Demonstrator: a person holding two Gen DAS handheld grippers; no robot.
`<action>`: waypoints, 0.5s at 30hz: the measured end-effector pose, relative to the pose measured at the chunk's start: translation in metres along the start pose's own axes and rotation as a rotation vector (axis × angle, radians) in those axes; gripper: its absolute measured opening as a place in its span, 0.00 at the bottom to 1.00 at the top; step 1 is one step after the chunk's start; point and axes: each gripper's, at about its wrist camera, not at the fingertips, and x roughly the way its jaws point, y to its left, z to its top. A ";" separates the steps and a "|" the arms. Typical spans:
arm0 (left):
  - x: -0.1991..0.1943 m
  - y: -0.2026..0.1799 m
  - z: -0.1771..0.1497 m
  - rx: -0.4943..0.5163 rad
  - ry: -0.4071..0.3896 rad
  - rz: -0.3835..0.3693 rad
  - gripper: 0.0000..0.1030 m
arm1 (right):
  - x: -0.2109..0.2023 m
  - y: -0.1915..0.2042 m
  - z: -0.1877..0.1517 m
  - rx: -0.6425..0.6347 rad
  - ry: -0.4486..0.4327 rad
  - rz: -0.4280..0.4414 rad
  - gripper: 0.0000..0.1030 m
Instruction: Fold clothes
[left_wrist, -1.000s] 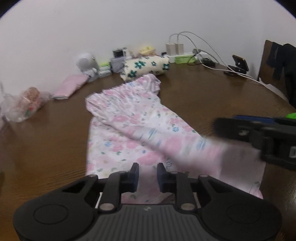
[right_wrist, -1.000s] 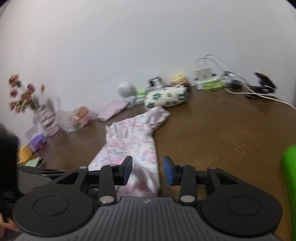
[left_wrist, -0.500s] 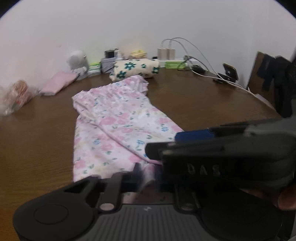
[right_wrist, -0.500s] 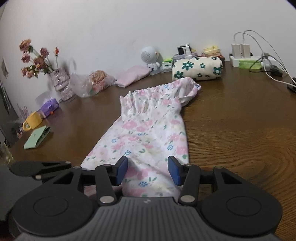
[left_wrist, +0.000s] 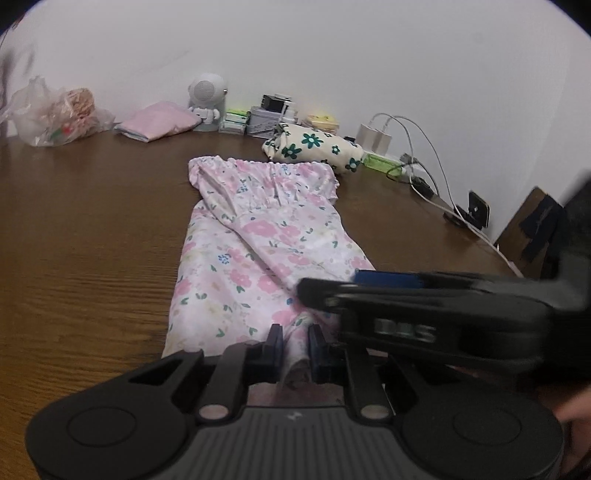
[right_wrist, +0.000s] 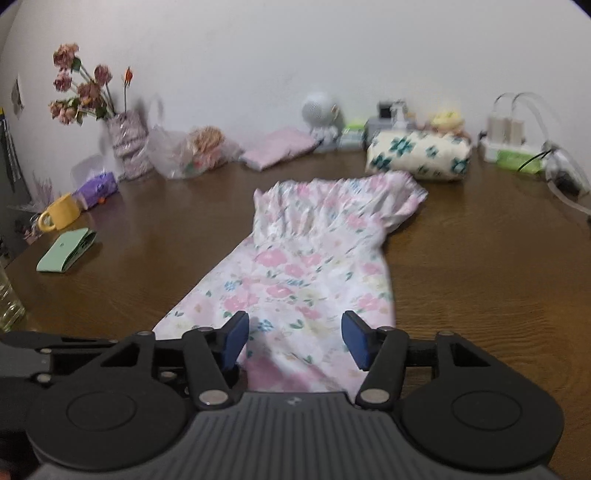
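Fingers (left_wrist: 274, 343) of left gripper (left_wrist: 294, 345) nearly shut, pinching near hem of floral dress (left_wrist: 258, 258); right gripper (right_wrist: 293, 339) jaws just spread wide, dress between them but untouched by either pad.

Lengthwise fold apparently done: dress lying flat in a long narrow strip on wooden table (left_wrist: 92, 240), gathered top toward wall, hem at near edge. Crosswise folding into a compact stack probably left. Counted: one dress in work, one folded pink garment (left_wrist: 157, 120) and one rolled green-flowered bundle (left_wrist: 314, 147) by wall, likely finished; two grippers; one yellow mug (right_wrist: 61, 218); one vase of dried flowers (right_wrist: 125, 142).
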 end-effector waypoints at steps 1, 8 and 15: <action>0.001 -0.001 -0.001 0.010 0.002 -0.001 0.12 | 0.007 0.001 0.002 -0.006 0.025 -0.001 0.55; -0.008 0.020 -0.002 -0.046 -0.017 -0.030 0.12 | 0.013 0.010 0.006 -0.026 0.002 -0.108 0.00; -0.048 0.111 0.008 -0.394 -0.116 0.063 0.12 | -0.048 -0.067 -0.009 0.493 -0.196 -0.017 0.00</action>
